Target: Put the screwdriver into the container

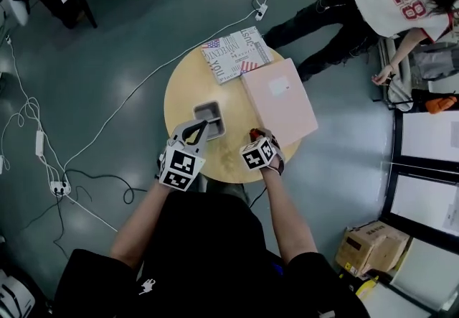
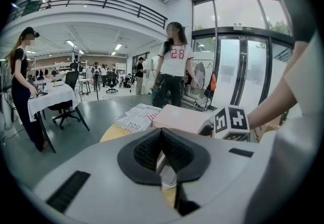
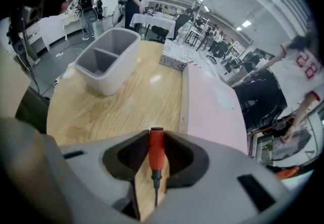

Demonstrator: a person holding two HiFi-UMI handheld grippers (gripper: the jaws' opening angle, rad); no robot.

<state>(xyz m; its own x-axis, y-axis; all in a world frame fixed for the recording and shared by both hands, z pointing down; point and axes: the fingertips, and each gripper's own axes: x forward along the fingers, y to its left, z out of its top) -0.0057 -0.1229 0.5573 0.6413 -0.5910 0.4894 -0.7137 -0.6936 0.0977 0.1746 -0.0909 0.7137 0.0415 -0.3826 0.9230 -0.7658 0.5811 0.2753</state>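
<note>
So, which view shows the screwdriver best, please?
The right gripper view: the screwdriver sits close up, red handle and dark shaft between the jaws. The head view shows only a red sliver; the left gripper view, nothing.

On table [image 1: 179,94]: container [image 1: 209,119] near-left, flat box [image 1: 278,101] to its right, printed book [image 1: 235,53] behind both. Near edge: screwdriver [image 3: 156,152] between container and flat box.
</note>
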